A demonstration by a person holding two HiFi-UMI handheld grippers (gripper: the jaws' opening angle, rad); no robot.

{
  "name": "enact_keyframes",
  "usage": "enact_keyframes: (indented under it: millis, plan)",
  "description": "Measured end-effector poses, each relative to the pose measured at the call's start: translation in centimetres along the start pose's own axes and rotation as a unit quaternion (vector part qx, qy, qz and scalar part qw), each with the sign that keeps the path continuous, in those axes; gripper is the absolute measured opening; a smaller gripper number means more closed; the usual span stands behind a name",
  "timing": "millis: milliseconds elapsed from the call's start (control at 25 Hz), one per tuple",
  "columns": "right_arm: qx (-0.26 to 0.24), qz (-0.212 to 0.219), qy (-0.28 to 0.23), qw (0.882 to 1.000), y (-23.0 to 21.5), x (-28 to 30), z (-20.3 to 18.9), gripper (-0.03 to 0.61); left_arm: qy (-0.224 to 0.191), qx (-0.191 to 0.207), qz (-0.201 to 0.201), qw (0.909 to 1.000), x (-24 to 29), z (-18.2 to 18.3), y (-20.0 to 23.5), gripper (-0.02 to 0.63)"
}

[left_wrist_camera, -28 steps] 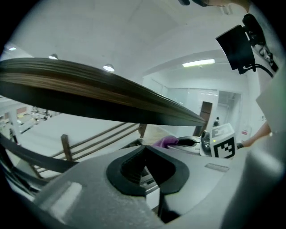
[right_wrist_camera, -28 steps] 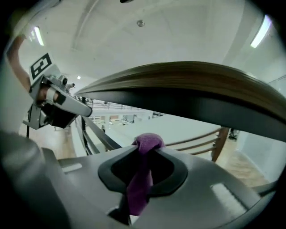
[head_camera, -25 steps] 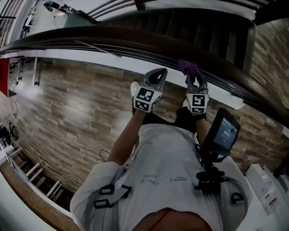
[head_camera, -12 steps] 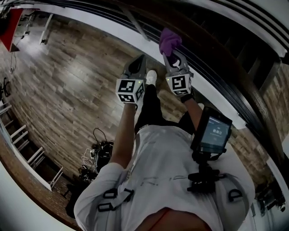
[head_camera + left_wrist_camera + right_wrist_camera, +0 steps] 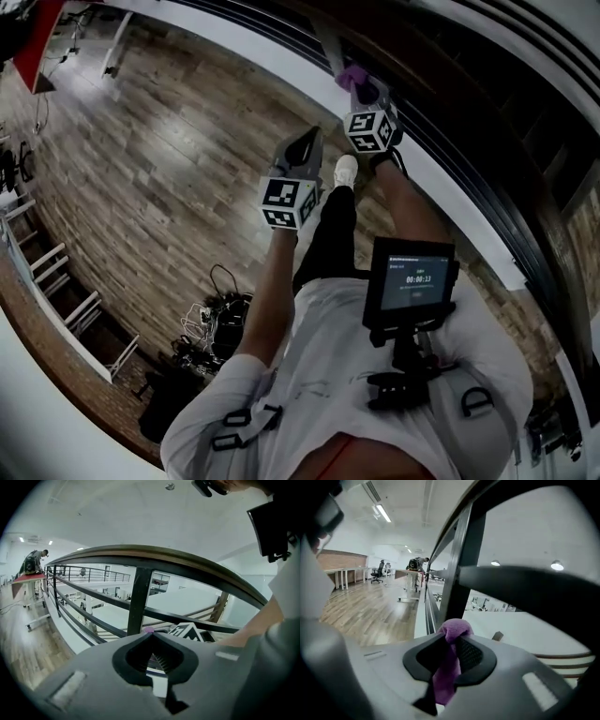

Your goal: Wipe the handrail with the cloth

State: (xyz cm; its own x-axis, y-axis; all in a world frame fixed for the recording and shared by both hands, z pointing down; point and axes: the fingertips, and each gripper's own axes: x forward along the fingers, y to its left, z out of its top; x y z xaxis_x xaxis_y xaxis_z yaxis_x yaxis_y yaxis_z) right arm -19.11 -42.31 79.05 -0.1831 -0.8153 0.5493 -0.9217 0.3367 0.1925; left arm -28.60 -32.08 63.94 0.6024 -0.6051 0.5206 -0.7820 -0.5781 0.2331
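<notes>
The right gripper (image 5: 362, 91) is clenched on a purple cloth (image 5: 454, 628). In the right gripper view the cloth goes down between the two jaws, and its bunched end stands out past their tips. In the head view this cloth sits at 12 o'clock of the right gripper, close against the dark railing and just beside a metal post (image 5: 139, 597). Whether it touches the handrail (image 5: 154, 554) I cannot tell. The handrail is a broad dark bar that runs over the post, with thinner horizontal bars under it. The left gripper (image 5: 151, 635) has its jaws pressed together at the tips, with nothing between them. Through the small gap behind the tips only the marker cube (image 5: 190, 633) of the other gripper shows. In the head view the left gripper is at 7 o'clock of the right one, apart from the railing and over the wooden floor (image 5: 169, 169). A white shoe (image 5: 345, 171) shows between the two grippers. A screen (image 5: 410, 278) is mounted at the person's chest, at 6 o'clock of the right gripper. A heap of cables (image 5: 211, 323) lies on the floor, at 7 o'clock of the left gripper.
</notes>
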Motion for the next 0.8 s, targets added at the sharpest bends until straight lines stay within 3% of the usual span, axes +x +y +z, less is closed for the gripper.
enact_keyframes:
  millis: [200, 440, 800]
  plan:
    - [-0.012, -0.005, 0.077, 0.997, -1.1, 1.9, -3.3, 0.051, 0.017, 0.012, -0.013, 0.9997, 0.6, 0.2, -1.9, 0.002]
    - [0.002, -0.012, 0.119, 0.993, -1.2, 0.4, -5.6, 0.052, 0.025, 0.018, -0.044, 0.9985, 1.5, 0.2, -1.7, 0.002]
    - [0.071, -0.058, 0.142, 0.986, -6.5, -9.7, -13.5, 0.054, 0.038, 0.052, -0.122, 0.9905, 3.8, -1.5, -14.2, 0.002]
